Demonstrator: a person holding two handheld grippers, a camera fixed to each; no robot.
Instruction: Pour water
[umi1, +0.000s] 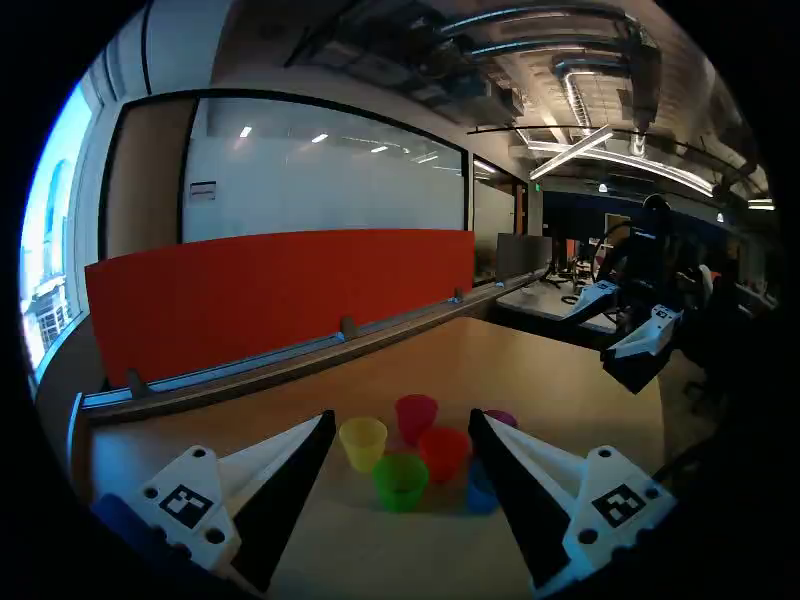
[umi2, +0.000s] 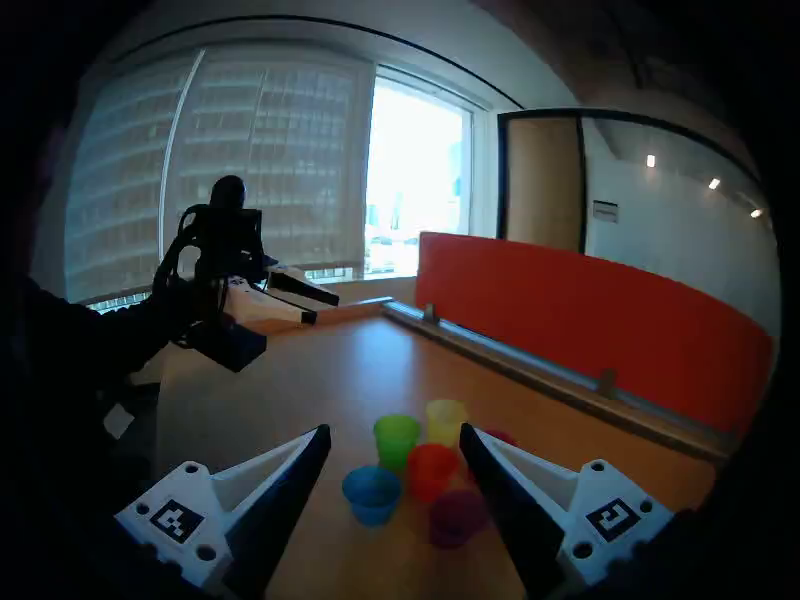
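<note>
**Pouring not yet begun**

Both sets of jaws stand open and empty. The left gripper (umi1: 400, 418) and right gripper (umi2: 393, 430) hover above the table (umi1: 560, 380), each with the cluster of cups (umi1: 444, 450) at 6 o'clock in its own view. The green cup (umi1: 400, 480) lies nearest the left gripper. No cup is lifted; whether any holds water I cannot tell. Grasping and pouring are all left

- Small blue plastic cup (umi1: 481, 493): mostly hidden behind the right-hand finger of the left gripper (umi1: 400, 413).
- Small purple plastic cup (umi1: 503, 416): its rim alone clears that same finger.
- Small crimson plastic cup (umi2: 503, 437): largely hidden behind the right-hand finger of the right gripper (umi2: 394, 428).
- Contents of these cups: cannot be told.
</note>
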